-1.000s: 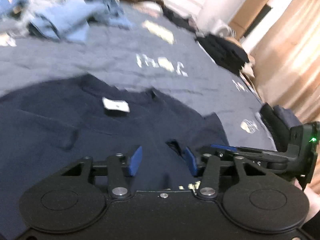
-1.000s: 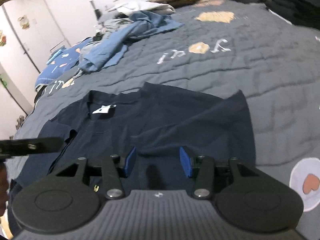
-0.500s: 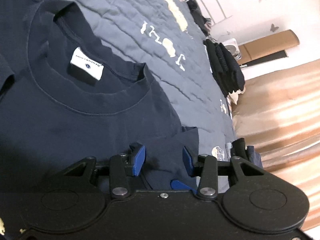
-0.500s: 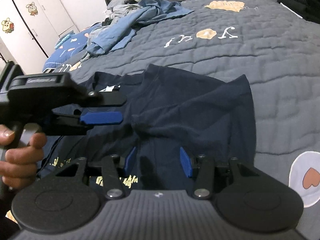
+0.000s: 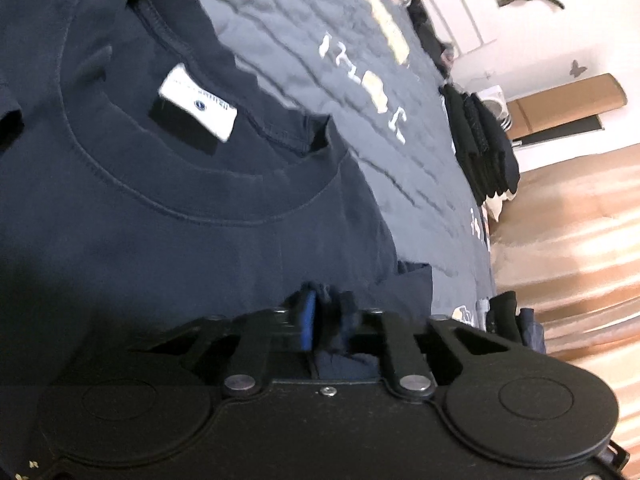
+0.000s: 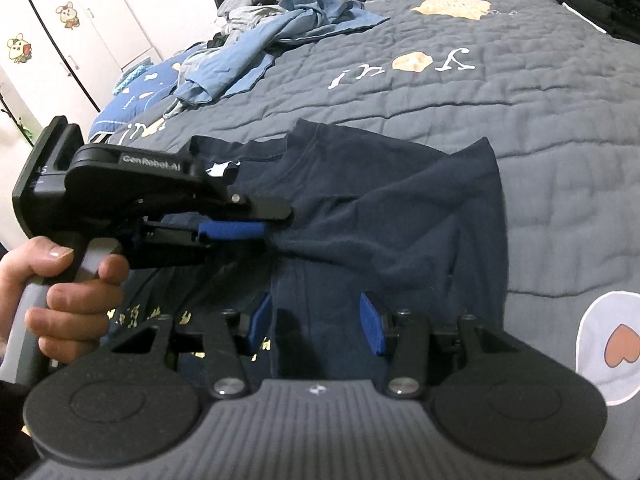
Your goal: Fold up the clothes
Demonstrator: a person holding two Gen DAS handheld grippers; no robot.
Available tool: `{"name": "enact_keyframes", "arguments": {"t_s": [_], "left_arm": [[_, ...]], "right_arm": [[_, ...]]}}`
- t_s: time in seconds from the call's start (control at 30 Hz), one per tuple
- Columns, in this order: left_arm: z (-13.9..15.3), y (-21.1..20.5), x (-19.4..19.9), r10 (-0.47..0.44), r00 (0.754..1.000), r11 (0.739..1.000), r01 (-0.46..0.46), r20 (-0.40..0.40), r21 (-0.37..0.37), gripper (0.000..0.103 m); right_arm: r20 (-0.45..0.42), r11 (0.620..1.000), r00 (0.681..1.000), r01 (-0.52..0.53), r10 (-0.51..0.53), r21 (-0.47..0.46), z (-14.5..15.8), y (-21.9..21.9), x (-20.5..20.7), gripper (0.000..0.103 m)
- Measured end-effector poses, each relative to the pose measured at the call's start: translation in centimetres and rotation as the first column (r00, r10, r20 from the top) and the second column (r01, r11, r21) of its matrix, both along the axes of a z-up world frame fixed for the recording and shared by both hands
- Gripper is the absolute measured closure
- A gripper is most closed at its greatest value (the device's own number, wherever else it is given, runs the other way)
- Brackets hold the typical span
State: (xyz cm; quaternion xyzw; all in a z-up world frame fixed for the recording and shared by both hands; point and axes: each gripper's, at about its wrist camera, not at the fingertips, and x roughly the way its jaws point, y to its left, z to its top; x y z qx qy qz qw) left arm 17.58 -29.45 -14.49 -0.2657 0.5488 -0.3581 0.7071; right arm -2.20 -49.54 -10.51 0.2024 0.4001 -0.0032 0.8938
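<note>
Navy cotton fills both views: the T-shirt (image 6: 392, 208) lies spread on the grey quilted bed (image 6: 540, 92). Only the left wrist view shows its white neck label (image 5: 198, 106) and a stack of folded black clothes (image 5: 484, 148); only the right shows a heap of blue garments (image 6: 276, 36) and the hand (image 6: 68, 288). The left claw (image 6: 268, 234) is closing on a bunched fold of shirt. The right claw (image 6: 316, 318) stands apart, gripping nothing, shirt beneath.
</note>
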Motion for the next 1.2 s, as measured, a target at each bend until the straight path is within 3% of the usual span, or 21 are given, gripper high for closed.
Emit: {"name": "enact_keyframes", "arguments": {"t_s": [0.13, 0.27, 0.63, 0.83, 0.9, 0.93, 1.2], "left_arm": [[0.7, 1.8, -0.6, 0.071, 0.996, 0.997, -0.070, 0.046, -0.028, 0.101], [1.0, 3.8, -0.2, 0.127, 0.991, 0.991, -0.125, 0.044, -0.047, 0.101], [-0.9, 1.1, -0.3, 0.064, 0.995, 0.997, -0.067, -0.070, -0.030, 0.098], [-1.5, 0.7, 0.1, 0.080, 0.991, 0.995, -0.086, -0.103, -0.050, 0.088], [-1.4, 0.9, 0.0, 0.085, 0.991, 0.994, -0.091, -0.103, -0.060, 0.070], [-1.4, 1.1, -0.1, 0.092, 0.991, 0.993, -0.099, -0.099, -0.062, 0.066], [-1.1, 0.1, 0.4, 0.104, 0.991, 0.994, -0.107, -0.079, -0.035, 0.069]], "right_arm": [[-0.002, 1.000, 1.000, -0.003, 0.003, 0.006, -0.3, -0.1, 0.0, 0.055], [-0.001, 1.000, 1.000, -0.002, 0.002, 0.008, -0.4, -0.1, 0.1, 0.055], [-0.018, 1.000, 1.000, -0.017, 0.017, -0.006, -0.2, 0.3, 0.0, 0.052], [-0.017, 0.999, 0.999, -0.044, 0.044, -0.018, -0.3, 0.6, -0.2, 0.051], [-0.015, 0.999, 0.999, -0.046, 0.046, -0.012, -0.4, 0.5, -0.2, 0.051], [-0.015, 0.999, 0.999, -0.046, 0.046, -0.008, -0.4, 0.4, -0.3, 0.051], [-0.016, 0.999, 0.999, -0.047, 0.047, -0.010, -0.4, 0.6, -0.5, 0.050]]}}
